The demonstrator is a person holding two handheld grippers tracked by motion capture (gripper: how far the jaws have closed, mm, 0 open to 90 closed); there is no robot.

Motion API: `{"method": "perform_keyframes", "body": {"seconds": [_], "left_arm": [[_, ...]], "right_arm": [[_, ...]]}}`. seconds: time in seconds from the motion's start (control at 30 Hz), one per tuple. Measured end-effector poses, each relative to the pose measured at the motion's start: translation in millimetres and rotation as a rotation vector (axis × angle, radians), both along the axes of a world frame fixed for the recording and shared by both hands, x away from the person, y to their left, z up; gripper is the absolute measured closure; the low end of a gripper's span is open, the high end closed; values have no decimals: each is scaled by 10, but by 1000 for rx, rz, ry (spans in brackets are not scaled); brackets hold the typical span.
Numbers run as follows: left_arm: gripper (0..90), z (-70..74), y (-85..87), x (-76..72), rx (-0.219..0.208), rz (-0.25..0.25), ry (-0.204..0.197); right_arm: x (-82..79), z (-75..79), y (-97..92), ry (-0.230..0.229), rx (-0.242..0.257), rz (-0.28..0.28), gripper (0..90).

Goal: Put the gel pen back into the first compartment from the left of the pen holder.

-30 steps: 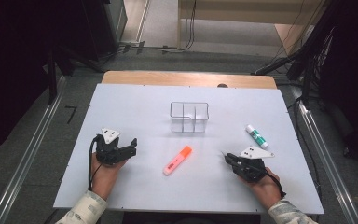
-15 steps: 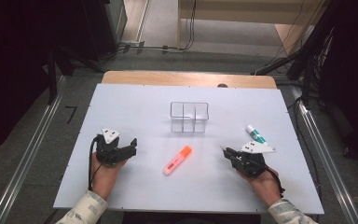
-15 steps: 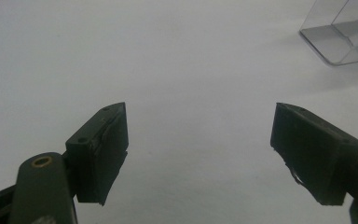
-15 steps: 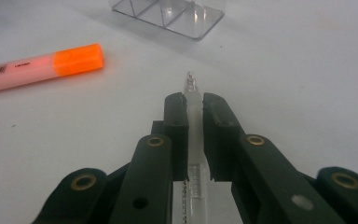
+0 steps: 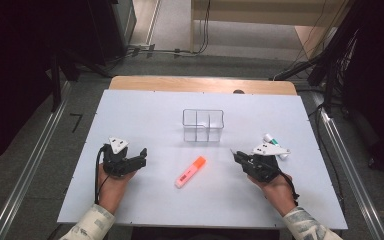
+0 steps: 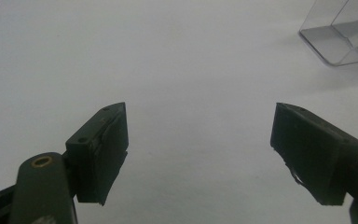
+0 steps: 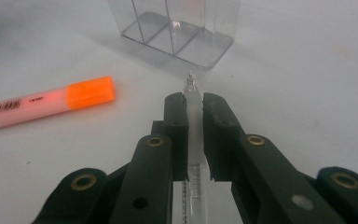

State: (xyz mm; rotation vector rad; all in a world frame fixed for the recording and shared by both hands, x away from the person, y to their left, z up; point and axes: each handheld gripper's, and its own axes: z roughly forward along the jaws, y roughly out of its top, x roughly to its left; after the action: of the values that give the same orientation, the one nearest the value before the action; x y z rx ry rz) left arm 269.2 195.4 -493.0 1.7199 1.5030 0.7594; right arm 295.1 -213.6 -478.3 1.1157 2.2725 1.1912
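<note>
A: Starting at the left: the left gripper (image 6: 198, 154) rests with jaws spread, empty.

B: The right gripper (image 7: 195, 105) pinches a slim clear plastic pen (image 7: 192, 86), aimed at the clear three-compartment plastic box (image 7: 177, 25).

A: Gripped lengthwise, it may slip or strike the rim.

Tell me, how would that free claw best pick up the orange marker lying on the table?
The left gripper, open, could come from above and close across the highlighter's pale barrel, near the middle. It lies flat and slantwise, long sides clear, so the jaws should probably turn square to its length.
</note>
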Motion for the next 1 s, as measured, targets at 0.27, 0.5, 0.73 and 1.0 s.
{"method": "perform_keyframes", "body": {"seconds": [0.27,0.5,0.73,1.0], "left_arm": [[198,0,1,0,-1,-1,0],[199,1,3,0,-2,1,1],[199,2,9,0,-5,0,-1],[199,4,12,-1,-8,2,-3]], "right_arm": [[77,89,132,-29,18,12,788],[167,179,284,-46,40,25,788],[278,255,446,-57,49,30,789],[386,328,612,-73,58,29,788]]}}
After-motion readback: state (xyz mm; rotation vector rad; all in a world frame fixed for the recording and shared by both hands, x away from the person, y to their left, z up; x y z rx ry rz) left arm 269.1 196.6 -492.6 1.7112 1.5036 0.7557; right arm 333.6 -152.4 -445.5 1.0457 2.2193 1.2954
